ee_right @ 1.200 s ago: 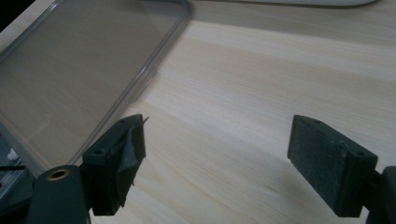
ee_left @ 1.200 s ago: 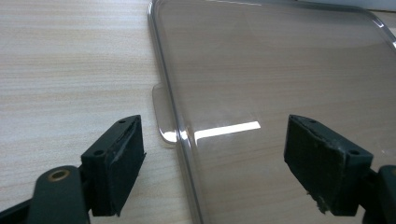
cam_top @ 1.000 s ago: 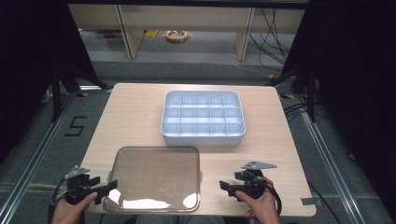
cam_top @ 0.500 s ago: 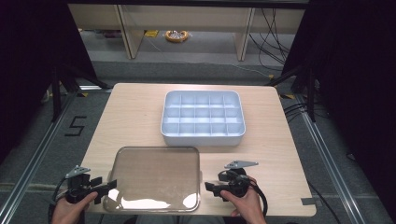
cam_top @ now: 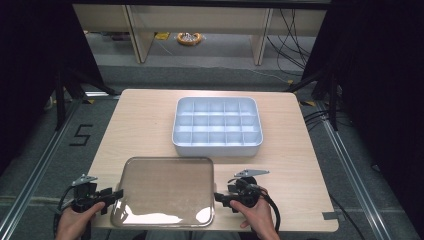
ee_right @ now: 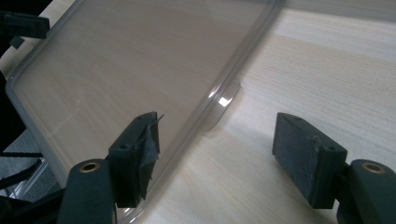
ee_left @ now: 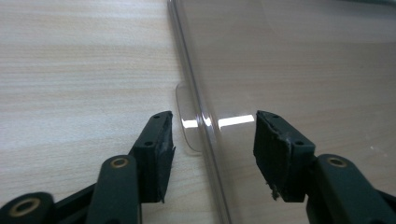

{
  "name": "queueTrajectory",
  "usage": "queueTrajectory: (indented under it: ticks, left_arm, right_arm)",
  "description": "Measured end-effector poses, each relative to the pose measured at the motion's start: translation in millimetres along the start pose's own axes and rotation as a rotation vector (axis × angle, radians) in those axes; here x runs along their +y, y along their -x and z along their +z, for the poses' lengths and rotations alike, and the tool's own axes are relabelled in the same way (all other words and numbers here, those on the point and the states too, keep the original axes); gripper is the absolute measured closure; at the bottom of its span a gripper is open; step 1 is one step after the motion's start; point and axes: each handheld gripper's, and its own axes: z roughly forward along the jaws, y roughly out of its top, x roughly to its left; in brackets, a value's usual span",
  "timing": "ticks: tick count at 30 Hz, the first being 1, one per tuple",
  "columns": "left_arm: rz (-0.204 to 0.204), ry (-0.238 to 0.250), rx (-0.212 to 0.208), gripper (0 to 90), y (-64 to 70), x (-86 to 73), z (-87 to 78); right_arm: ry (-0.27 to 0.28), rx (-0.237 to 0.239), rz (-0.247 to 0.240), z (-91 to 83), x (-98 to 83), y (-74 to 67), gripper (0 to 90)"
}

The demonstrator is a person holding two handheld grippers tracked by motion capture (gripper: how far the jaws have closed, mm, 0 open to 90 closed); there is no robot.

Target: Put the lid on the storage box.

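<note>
While the clear lid (cam_top: 167,189) lies flat on the worktop (cam_top: 140,120) just in front of the compartment tray (cam_top: 218,126), both tongs straddle its side tabs: left tongs (ee_left: 212,140) and right tongs (ee_right: 217,144) have just been narrowing, pads not yet pressing, so lifting looks imminent.

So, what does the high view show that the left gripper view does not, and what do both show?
High view alone: the divided grey tray, the right tongs and both hands. Left gripper view alone: a small clear tab on the lid's rim, lying between the open jaws of the left tongs, which have just been closing. Both: the clear lid flat on the wooden table.
</note>
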Motion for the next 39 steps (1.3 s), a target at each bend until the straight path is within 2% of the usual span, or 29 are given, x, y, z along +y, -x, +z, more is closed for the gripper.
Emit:
queueTrajectory:
  ticks: [1,2,4,5,9,10,11,13,15,17,18,19,20,21,22,24,25,28,30,31,37,39]
  left_arm:
    - [0.0,0.0,0.0,48.9,0.0,0.0,0.0]
    - [-0.006,0.012,-0.006,49.9,1.5,-0.2,1.3]
    - [0.005,0.007,-0.007,50.1,3.5,-0.8,1.4]
    - [0.038,-0.01,0.005,50.2,5.5,-1.1,0.8]
    - [0.049,-0.007,-0.015,54.2,10.7,-2.4,2.7]
    - [0.073,-0.018,-0.017,54.2,16.6,-3.1,3.6]
    - [0.073,-0.018,-0.017,54.1,16.6,-3.1,3.6]
    - [0.104,-0.028,-0.018,54.1,22.1,-3.5,4.7]
    - [0.133,-0.043,-0.026,54.2,28.6,-3.9,6.2]
    - [0.132,-0.038,-0.032,54.3,31.2,-4.3,7.3]
    - [0.14,-0.039,-0.033,54.7,33.0,-4.4,7.8]
    - [0.145,-0.041,-0.033,54.7,34.6,-4.4,8.3]
    - [0.163,-0.055,-0.031,55.2,36.8,-4.3,8.3]
    - [0.163,-0.055,-0.031,55.1,36.8,-4.3,8.3]
    - [0.171,-0.05,-0.029,55.2,38.9,-4.8,8.9]
    - [0.169,-0.045,-0.027,55.2,39.2,-5.1,9.3]
    - [0.169,-0.045,-0.028,55.7,38.9,-5.2,9.3]
    - [0.167,-0.043,-0.031,56.0,38.7,-5.4,9.2]
    - [0.17,-0.042,-0.027,55.9,38.9,-5.5,9.3]
    - [0.171,-0.042,-0.028,55.8,38.6,-5.4,9.2]
    - [0.166,-0.041,-0.026,55.0,36.1,-5.2,8.7]
    - [0.153,-0.04,-0.033,55.0,34.6,-5.3,8.1]
  right_arm:
    - [0.0,0.0,0.0,0.0,0.0,0.0,33.1]
    - [0.001,0.002,0.025,2.5,1.6,1.7,33.1]
    - [-0.001,-0.008,0.039,3.4,2.2,2.0,33.1]
    - [0.009,0.013,0.047,5.8,3.4,4.0,33.1]
    - [0.011,0.011,0.073,8.8,5.2,3.9,33.7]
    - [0.01,0.007,0.076,10.6,6.1,4.5,34.3]
    - [0.01,0.007,0.076,10.6,6.1,4.5,34.3]
    - [0.02,0.001,0.099,11.6,6.6,5.3,34.4]
    - [0.023,-0.035,0.135,11.0,7.6,9.1,34.4]
    - [0.039,-0.026,0.126,10.3,6.6,12.1,34.5]
    - [0.043,-0.007,0.163,9.8,6.7,12.7,35.2]
    - [0.043,-0.007,0.163,9.8,6.7,12.7,35.2]
    - [0.045,-0.018,0.188,10.4,5.6,13.1,35.3]
    - [0.045,-0.018,0.188,10.4,5.6,13.1,35.3]
    - [0.053,-0.032,0.208,10.8,4.9,13.6,35.1]
    - [0.061,-0.028,0.216,10.5,4.6,14.2,35.2]
    - [0.073,-0.02,0.25,9.9,3.2,15.1,35.2]
    - [0.1,-0.01,0.263,10.6,0.5,18.0,36.6]
    - [0.112,0.01,0.321,9.3,-1.6,18.9,36.6]
    - [0.136,0.023,0.341,9.1,-4.7,21.0,38.1]
    - [0.151,0.043,0.388,7.2,-11.1,23.7,46.1]
    - [0.154,0.084,0.413,5.1,-14.6,26.5,48.6]
